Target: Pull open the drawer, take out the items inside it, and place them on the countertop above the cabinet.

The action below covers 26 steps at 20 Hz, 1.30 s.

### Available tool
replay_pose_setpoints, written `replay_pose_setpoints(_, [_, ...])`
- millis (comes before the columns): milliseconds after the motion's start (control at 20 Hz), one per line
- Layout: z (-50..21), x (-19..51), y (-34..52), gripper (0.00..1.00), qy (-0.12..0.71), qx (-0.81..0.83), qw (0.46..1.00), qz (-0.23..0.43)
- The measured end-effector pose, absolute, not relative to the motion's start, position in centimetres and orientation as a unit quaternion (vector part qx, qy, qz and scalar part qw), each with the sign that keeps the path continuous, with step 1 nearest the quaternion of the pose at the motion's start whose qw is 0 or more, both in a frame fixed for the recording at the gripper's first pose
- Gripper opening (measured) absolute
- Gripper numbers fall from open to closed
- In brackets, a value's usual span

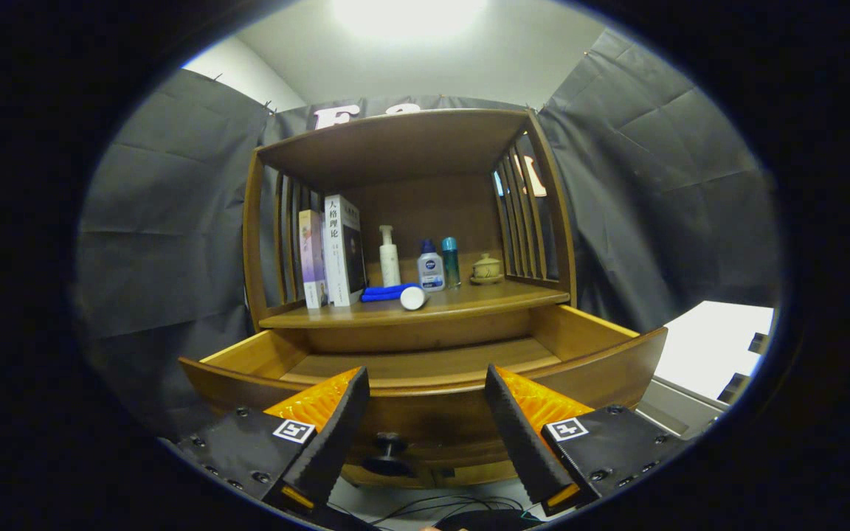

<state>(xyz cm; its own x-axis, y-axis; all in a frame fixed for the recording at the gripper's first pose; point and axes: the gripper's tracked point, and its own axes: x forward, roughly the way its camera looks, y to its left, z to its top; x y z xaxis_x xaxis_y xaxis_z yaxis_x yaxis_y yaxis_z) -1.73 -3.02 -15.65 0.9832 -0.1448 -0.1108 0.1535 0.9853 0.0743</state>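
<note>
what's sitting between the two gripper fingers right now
In the gripper view, the open gripper has the drawer knob between its fingers, untouched, on the drawer front.

- The gripper is hovering with its fingers spread, gripping nothing, before the pulled-out drawer.
- The drawer knob is showing between the fingers.
- Books, bottles and a blue cloth are resting on the countertop.
</note>
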Motion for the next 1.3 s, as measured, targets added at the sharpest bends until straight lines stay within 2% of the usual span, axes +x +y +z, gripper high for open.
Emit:
replay_pose_setpoints(150, [-17.8, -2.1, -1.1, 0.98, 0.079, 0.047, 0.994, -0.053])
replay_pose_setpoints(450, [-20.5, -1.3, -2.0, 0.98, 0.120, 0.021, 0.989, -0.084])
replay_pose_setpoints(1300, [-21.5, 2.3, -1.4, 0.98, 0.145, -0.009, 0.986, -0.077])
